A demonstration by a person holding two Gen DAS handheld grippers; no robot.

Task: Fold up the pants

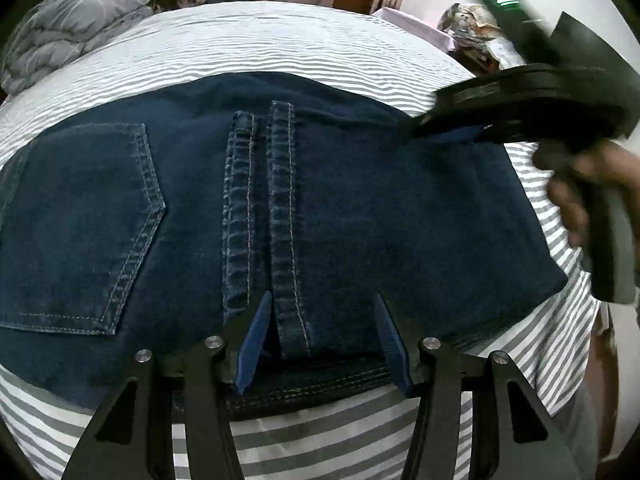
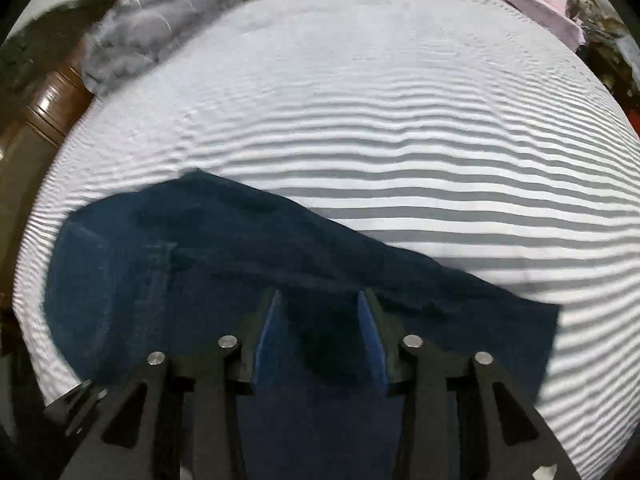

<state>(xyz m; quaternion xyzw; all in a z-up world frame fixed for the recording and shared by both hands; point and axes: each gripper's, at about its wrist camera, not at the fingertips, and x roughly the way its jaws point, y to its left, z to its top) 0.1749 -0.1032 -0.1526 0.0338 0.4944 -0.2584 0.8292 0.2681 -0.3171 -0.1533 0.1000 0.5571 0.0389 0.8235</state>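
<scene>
Dark blue jeans (image 1: 320, 208) lie folded on a grey-and-white striped bed sheet (image 1: 280, 48), with a back pocket (image 1: 80, 232) at the left and two leg hems (image 1: 260, 200) lying across the middle. My left gripper (image 1: 322, 300) is open, its blue-padded fingers just above the near edge of the jeans. My right gripper (image 1: 404, 130) shows at the upper right of the left wrist view, over the jeans' far right corner. In the right wrist view the right gripper (image 2: 320, 296) is open above the blurred jeans (image 2: 224, 248), holding nothing.
A crumpled grey quilt (image 1: 68, 28) lies at the bed's far left. A pink cloth (image 1: 420, 24) and clutter sit at the far right. A wooden bed frame (image 2: 44, 108) shows at the left. The striped sheet (image 2: 400, 120) stretches beyond the jeans.
</scene>
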